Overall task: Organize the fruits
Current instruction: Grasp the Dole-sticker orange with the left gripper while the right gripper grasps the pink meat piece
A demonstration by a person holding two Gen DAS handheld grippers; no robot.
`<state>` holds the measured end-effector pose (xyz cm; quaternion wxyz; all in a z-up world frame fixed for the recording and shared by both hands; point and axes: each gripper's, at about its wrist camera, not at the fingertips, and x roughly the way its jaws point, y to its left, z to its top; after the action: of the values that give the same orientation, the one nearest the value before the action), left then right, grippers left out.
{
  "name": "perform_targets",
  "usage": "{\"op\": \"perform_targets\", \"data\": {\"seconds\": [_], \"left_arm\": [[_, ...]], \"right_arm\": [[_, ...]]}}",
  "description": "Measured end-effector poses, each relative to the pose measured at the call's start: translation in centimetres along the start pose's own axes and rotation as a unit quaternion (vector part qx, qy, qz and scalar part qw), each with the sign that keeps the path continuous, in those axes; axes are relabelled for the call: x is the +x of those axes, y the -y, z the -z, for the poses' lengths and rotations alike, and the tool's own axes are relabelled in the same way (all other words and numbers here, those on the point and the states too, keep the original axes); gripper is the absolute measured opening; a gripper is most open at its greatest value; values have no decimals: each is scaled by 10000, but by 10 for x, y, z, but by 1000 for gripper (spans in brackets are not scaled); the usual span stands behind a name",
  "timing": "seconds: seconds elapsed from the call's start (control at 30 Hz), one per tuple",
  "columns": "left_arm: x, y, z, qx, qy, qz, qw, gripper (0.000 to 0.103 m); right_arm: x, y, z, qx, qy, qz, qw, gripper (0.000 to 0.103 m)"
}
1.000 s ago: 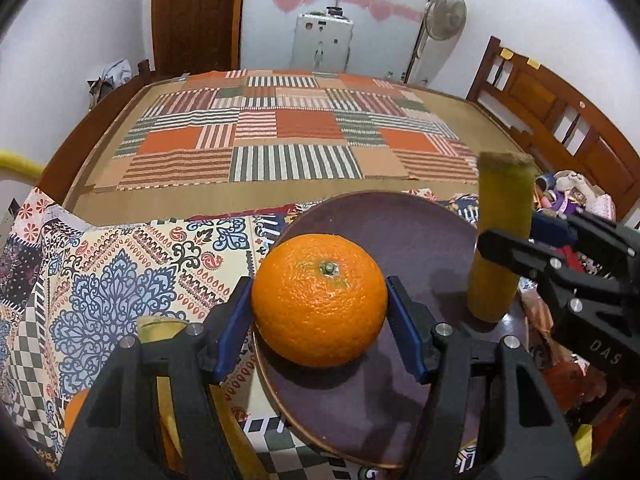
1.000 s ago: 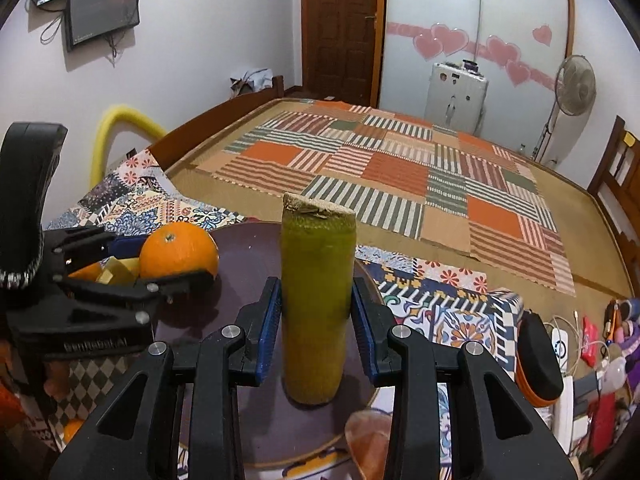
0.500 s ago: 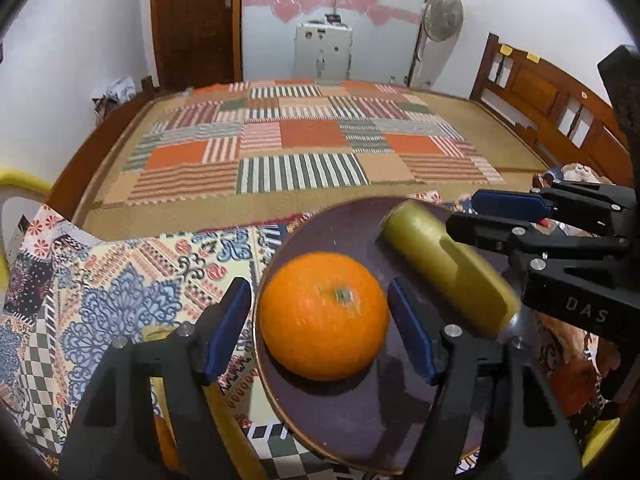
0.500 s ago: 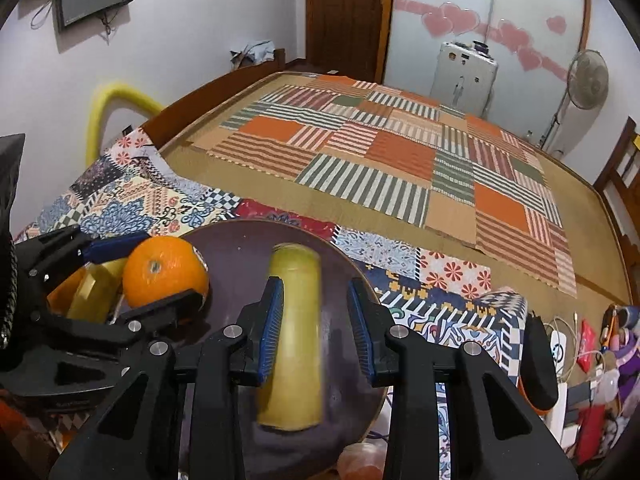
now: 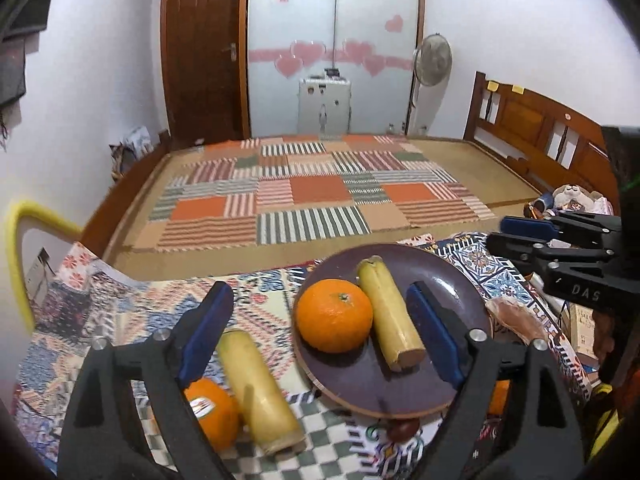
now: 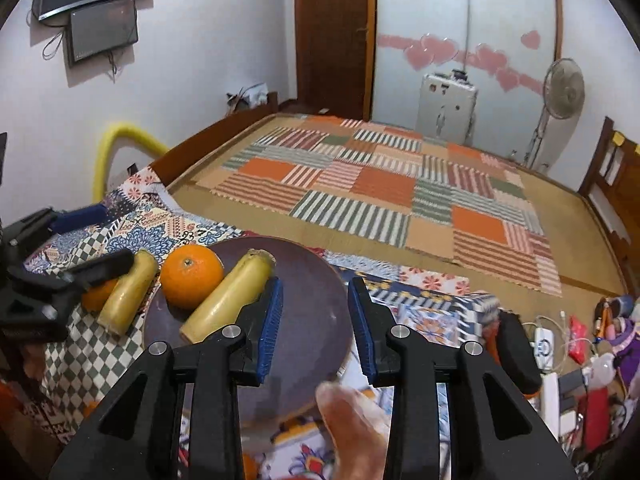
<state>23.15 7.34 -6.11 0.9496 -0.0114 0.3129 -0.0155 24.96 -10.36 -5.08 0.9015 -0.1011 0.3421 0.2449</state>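
On the dark purple plate [image 5: 452,292] [image 6: 320,320] an orange [image 5: 334,316] [image 6: 191,276] lies against a yellow-green stalk piece [image 5: 390,314] [image 6: 228,296], which lies flat. My left gripper [image 5: 320,332] [image 6: 90,240] hangs above and in front of the orange. Its jaws are opening wide and the pads touch nothing. My right gripper [image 6: 316,328] [image 5: 508,234] is over the plate's bare right half; its jaws are opening a little, with nothing between them. A second stalk piece [image 5: 256,384] [image 6: 128,292] and a stickered orange [image 5: 210,408] [image 6: 98,294] lie on the patterned cloth [image 5: 120,320] left of the plate.
A pinkish-brown wrapped lump [image 5: 516,316] [image 6: 352,420] lies just right of the plate. Beyond the cloth is a bed with a patchwork mat [image 5: 312,196]. Its wooden headboard [image 5: 540,132] is at the right, and cables and toys [image 6: 580,340] clutter the far right. A yellow padded rail [image 5: 16,248] stands left.
The left gripper let go of the orange, opened wide and drew back and up. The right gripper laid the upright stalk piece flat on the plate, released it and pulled away.
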Motion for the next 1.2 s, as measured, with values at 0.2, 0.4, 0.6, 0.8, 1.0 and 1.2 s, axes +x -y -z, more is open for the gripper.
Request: {"op": "perform_targets", "data": {"seconds": [0.2,0.4,0.6,0.8,1.0,1.2], "left_arm": [[-26,-22,9,-118,48,-37,9999,94],[-26,-39,29,-105,-201,-256,9994,94],[-14,-62,57,-233,-634,-340,9971,94],[-6,-83,76,-408,-772,-456,9951,94],[8,-90,82,-456,-873,-546,9936,94],[18,-89,83,-521,-952,-396,9933,94]], "right_arm": [[-23,8,17,90,188,136,9997,44],[-28,14,41,97,145,350,9992,53],[-22,18,61,52,-21,399,9992,62],[-12,21,78,-29,-284,455,9986,62],[0,28,87,141,-478,412,9979,65],[7,28,85,203,-574,380,9974,66]]}}
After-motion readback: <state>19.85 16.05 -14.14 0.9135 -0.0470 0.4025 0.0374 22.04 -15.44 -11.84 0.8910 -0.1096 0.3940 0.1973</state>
